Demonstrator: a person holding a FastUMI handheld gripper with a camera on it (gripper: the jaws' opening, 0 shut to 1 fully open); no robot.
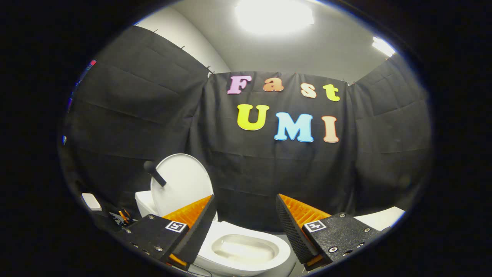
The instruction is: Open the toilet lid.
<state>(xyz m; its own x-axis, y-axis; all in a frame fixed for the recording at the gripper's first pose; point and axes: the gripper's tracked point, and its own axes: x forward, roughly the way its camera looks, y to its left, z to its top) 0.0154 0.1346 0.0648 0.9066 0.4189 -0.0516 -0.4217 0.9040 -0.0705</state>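
Observation:
A white toilet (246,250) stands just ahead of and below my fingers, its bowl showing between them. Its round white lid (182,182) is raised upright against the tank (144,202), beyond my left finger. A short black handle (154,174) sticks out from the lid's left side. My gripper (246,215) is open, with a wide gap between the orange and black fingers (200,223) and nothing held. The fingers hang above the seat rim and touch neither the lid nor the handle.
Black cloth walls close in the booth on three sides behind the toilet. A white object (380,217) lies low beyond my right finger. A small white box (91,201) and some orange-handled items (125,217) sit left of the tank. Bright ceiling lights (275,15) shine above.

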